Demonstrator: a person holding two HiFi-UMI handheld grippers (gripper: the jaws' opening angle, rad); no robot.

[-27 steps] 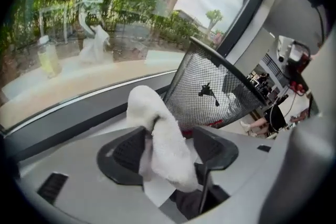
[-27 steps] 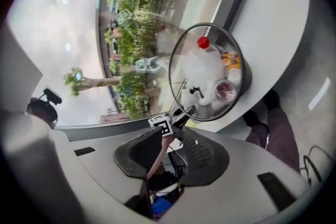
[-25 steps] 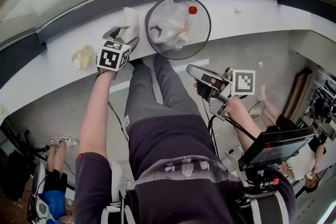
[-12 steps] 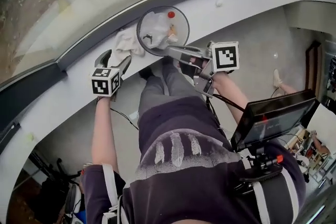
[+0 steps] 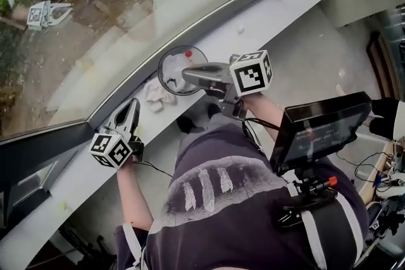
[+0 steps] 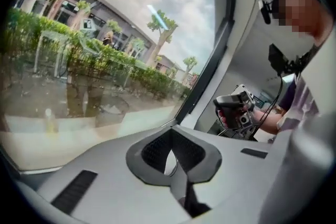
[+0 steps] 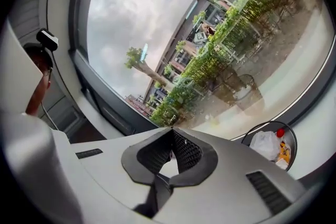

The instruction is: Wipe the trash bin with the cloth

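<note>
We hold both grippers empty above the window ledge.
Our left gripper (image 5: 131, 105) has just closed its jaws on nothing; the cloth (image 5: 156, 95) lies crumpled on the white ledge (image 5: 215, 41) beside the trash bin (image 5: 163, 76); our right gripper (image 5: 186, 71), jaws together, overlaps the bin's mouth.

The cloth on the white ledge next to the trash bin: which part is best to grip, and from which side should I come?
Grip a raised fold near the middle of the cloth, coming from above. It lies crumpled on the ledge, so its folds stand up while its edges lie flat. The bin stands close on its right in the head view, so keep slightly left.
</note>
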